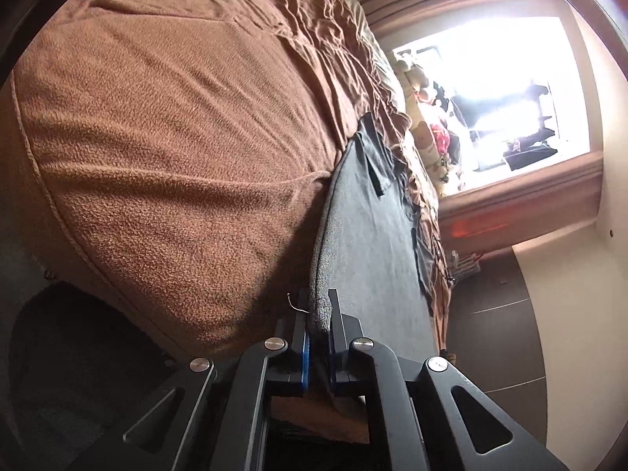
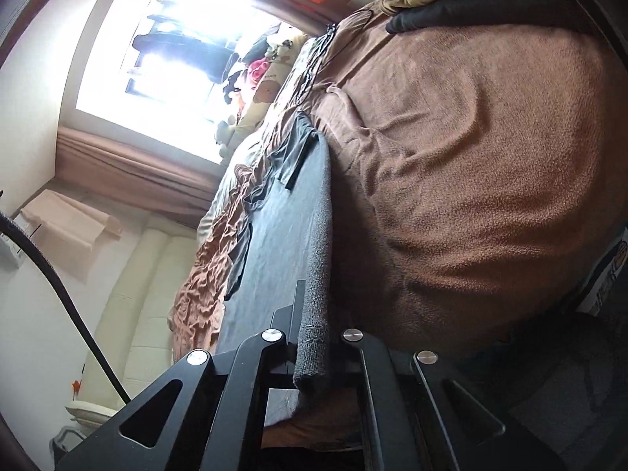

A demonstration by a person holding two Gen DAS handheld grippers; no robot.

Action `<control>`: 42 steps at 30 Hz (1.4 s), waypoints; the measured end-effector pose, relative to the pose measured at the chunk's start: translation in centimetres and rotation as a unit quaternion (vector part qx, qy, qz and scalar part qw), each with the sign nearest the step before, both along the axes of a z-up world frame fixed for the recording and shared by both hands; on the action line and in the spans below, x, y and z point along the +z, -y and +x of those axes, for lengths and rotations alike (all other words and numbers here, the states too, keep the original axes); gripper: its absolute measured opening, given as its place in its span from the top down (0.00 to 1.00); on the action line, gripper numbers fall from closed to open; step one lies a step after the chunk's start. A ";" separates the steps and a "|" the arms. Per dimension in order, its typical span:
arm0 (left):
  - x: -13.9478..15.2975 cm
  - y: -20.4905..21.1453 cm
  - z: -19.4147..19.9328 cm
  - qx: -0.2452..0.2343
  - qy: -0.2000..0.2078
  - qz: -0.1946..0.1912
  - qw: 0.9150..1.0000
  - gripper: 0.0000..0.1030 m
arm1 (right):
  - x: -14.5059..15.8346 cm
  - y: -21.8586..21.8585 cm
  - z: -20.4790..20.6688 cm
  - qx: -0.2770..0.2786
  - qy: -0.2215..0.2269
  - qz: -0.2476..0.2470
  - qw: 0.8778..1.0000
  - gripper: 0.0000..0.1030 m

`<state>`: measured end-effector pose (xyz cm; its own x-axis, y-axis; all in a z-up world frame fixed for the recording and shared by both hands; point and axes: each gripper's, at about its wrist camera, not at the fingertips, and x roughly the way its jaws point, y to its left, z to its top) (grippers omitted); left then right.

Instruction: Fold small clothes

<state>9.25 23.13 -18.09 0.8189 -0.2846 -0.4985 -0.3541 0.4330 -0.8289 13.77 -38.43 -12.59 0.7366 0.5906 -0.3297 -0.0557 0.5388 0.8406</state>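
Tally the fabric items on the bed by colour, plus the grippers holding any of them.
Dark grey garment: 1, its ribbed hem pinched by both grippers
Brown fleece blanket: 1
Black item at the blanket's far edge: 1
Grippers: 2, left gripper and right gripper
Total: 5

No text, brand or number can be read with certainty in these two views. In the right wrist view, a white package (image 2: 606, 271) at the right edge, beside the brown blanket (image 2: 490, 176), carries dark printed characters and an orange mark, but they are too blurred and too cut off to read. A cream pillow (image 2: 271, 78) near the window shows a small line of writing above a bear drawing, also too small to read.
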 end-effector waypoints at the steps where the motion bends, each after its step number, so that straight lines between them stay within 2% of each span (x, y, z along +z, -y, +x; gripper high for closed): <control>1: 0.3 0.0 -0.2 0.000 0.004 0.000 1.000 0.95 | -0.1 0.1 0.0 0.001 0.002 0.000 1.000 1.00; 14: 4.7 -1.3 -4.0 0.008 0.063 -0.003 0.998 0.95 | 2.6 0.9 -2.7 0.017 0.044 -0.009 0.999 1.00; 22: 9.2 -1.1 -6.1 0.012 0.106 -0.003 0.994 0.95 | 5.0 1.5 -4.4 0.027 0.075 -0.011 0.997 1.00; 29: 14.1 -0.2 -8.7 0.011 0.131 0.021 0.991 0.95 | 7.1 2.2 -5.8 0.025 0.097 -0.007 0.995 1.00; 37: 18.7 0.3 -12.7 0.021 0.167 0.029 0.985 0.95 | 8.3 3.2 -8.3 0.033 0.122 -0.006 0.992 1.00; 42: 20.2 0.6 -14.7 0.022 0.179 0.033 0.983 0.95 | 8.1 3.7 -8.9 0.038 0.138 0.000 0.990 1.00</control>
